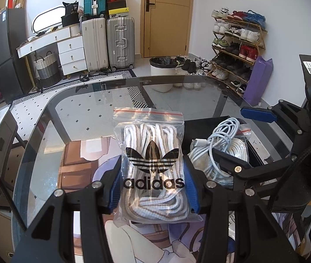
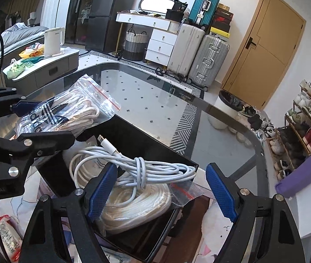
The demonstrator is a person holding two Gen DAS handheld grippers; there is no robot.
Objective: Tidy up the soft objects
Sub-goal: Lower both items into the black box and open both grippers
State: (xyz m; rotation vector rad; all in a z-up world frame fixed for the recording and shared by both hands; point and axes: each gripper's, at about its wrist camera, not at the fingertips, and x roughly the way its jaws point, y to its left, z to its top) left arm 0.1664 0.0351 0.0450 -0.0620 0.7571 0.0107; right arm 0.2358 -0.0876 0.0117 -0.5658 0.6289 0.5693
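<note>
A clear zip bag of white shoelaces (image 1: 151, 135) with a black trefoil logo hangs between my left gripper's blue pads; the left gripper (image 1: 153, 168) is shut on it, above a printed mat. The right wrist view shows the same bag (image 2: 67, 107) in the left gripper (image 2: 39, 121), beside a black box (image 2: 133, 135). Inside the box lie a coiled white charging cable (image 2: 155, 168) and, under it, a zip bag of white cord (image 2: 137, 201). My right gripper (image 2: 162, 175) is open just over the box, the cable between its fingers without contact. The box (image 1: 201, 129) sits right of the lace bag.
Everything rests on a glass table (image 1: 85, 114) with a printed mat (image 1: 78, 166). A small packet (image 2: 6, 234) lies at the near left. Beyond the table stand a white bin (image 2: 221, 114), suitcases (image 1: 109, 43), a shoe rack (image 1: 236, 48) and a purple bag (image 1: 258, 81).
</note>
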